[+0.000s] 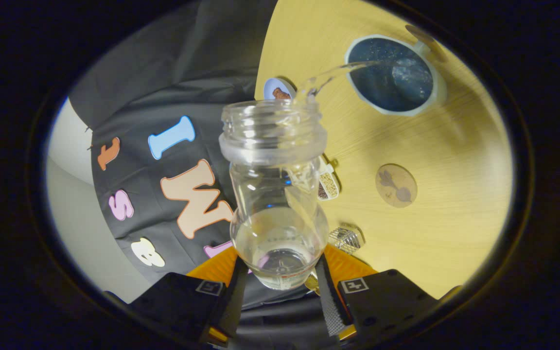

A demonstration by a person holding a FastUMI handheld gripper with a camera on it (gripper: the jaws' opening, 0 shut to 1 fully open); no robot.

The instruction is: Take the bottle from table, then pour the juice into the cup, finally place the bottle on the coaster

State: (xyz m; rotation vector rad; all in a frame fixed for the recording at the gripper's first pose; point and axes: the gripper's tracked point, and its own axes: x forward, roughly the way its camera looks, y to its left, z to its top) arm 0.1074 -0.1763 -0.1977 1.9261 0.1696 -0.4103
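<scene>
Liquid [331, 75] arcs in a thin clear stream from the mouth of the bottle [275, 194] into the cup [392, 73], which sits on the worktop [455, 160] well beyond my claw [280, 287]. I see the claw pinching the bottle near its base, one finger pressed on each side, so the clear bottle stands out ahead of the fingers with its open threaded neck pointing away from me and tipped toward the cup. A little liquid sits in the bottle's lower part.

The cup has a pale rim and a dark inside, and the stream lands within it, where the surface looks disturbed. On the wooden worktop, between the cup and my fingers, lies a round coaster [395, 185] with a dark figure on it, apart from both. Just past the bottle's neck I see a small round blue-rimmed item [278, 89]; beside the bottle's shoulder a little packet [328, 184], and near its base a small wire object [346, 239].
</scene>
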